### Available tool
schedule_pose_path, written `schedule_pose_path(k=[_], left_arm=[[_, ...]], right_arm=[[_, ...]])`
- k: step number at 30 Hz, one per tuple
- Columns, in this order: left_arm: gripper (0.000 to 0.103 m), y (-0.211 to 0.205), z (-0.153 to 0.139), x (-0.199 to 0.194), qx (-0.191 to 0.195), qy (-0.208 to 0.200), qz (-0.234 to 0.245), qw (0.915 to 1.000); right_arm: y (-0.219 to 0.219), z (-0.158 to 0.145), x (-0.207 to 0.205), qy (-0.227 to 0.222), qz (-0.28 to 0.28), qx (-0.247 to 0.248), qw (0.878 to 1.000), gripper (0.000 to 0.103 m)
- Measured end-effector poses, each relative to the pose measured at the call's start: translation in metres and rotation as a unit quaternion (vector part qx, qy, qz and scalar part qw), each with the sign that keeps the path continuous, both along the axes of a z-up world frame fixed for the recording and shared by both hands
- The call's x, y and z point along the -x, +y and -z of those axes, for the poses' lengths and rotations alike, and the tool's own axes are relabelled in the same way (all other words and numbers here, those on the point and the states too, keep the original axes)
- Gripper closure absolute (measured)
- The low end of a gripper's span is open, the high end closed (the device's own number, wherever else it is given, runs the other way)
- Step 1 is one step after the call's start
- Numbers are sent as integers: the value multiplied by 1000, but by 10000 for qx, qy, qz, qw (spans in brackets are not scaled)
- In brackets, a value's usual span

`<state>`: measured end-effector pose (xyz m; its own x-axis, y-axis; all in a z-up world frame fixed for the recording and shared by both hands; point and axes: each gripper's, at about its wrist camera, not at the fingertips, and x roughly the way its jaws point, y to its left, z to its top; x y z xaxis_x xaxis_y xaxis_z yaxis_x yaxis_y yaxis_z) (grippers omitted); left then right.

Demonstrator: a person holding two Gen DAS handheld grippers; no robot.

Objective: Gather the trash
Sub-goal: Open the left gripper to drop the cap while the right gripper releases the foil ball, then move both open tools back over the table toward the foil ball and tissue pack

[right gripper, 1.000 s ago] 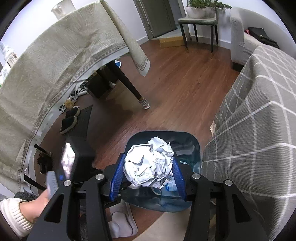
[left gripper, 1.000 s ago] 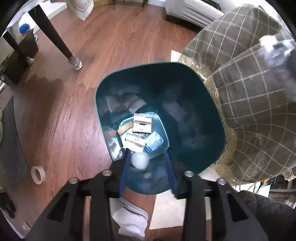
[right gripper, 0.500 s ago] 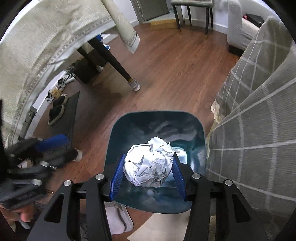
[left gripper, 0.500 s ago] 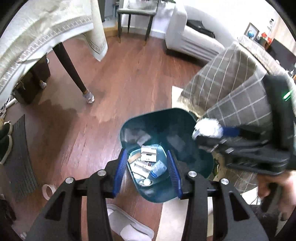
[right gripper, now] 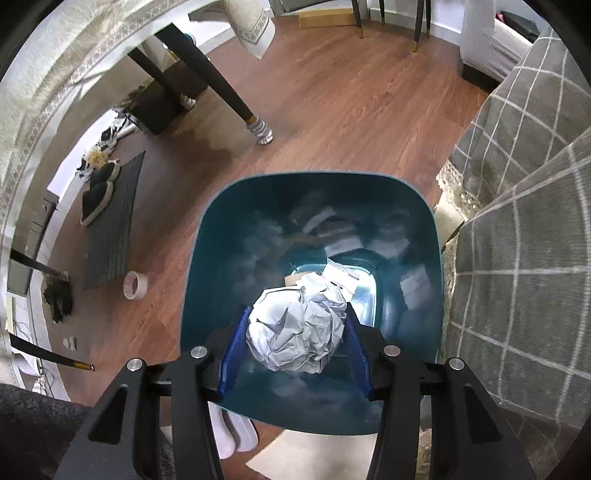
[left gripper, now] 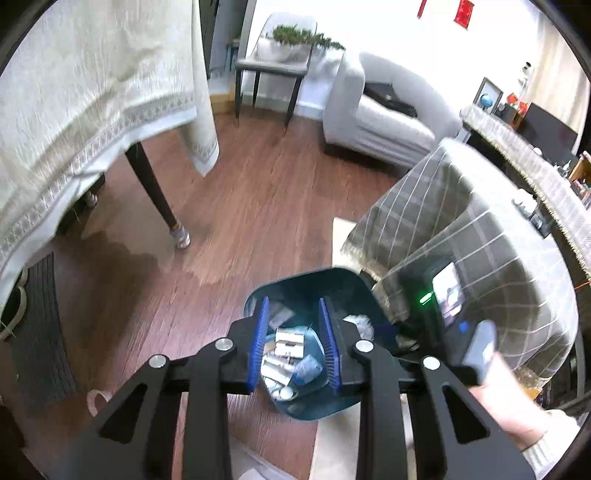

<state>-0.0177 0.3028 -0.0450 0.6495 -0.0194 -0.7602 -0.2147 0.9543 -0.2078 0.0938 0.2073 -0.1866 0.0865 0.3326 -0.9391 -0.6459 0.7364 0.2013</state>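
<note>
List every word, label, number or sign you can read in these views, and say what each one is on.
None can be read.
Boxes and packets in the teal trash bin: printed labels, too blurred.
Red hangings at the window: no characters legible.
Screen on the right gripper's back: too small.
Crumpled paper ball in the right gripper: no print visible.
</note>
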Motion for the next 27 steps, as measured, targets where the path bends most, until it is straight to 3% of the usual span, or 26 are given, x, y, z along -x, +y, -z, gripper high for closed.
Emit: schedule_pose_path(k=[8, 10, 14, 21, 27], left_arm=[[75, -8, -36, 5, -44, -436, 24, 9990], [75, -11, -39, 4, -45, -498, 50, 9987], [75, -11, -38, 4, 0, -460, 66, 9989], [75, -16, -49, -1, -16, -607, 10, 9982], [76, -22, -60, -7, 17, -741, -76, 9972]], right_arm=[[4, 26, 7, 122, -198, 452, 9987, 50], [2, 27, 7, 104, -184, 514, 9985, 42], [-3, 22, 6, 77, -168, 429, 9989, 39], [-11, -20, 12, -269, -324, 1, 9991, 41], [-21, -68, 19, -673, -569, -489, 9949, 55]])
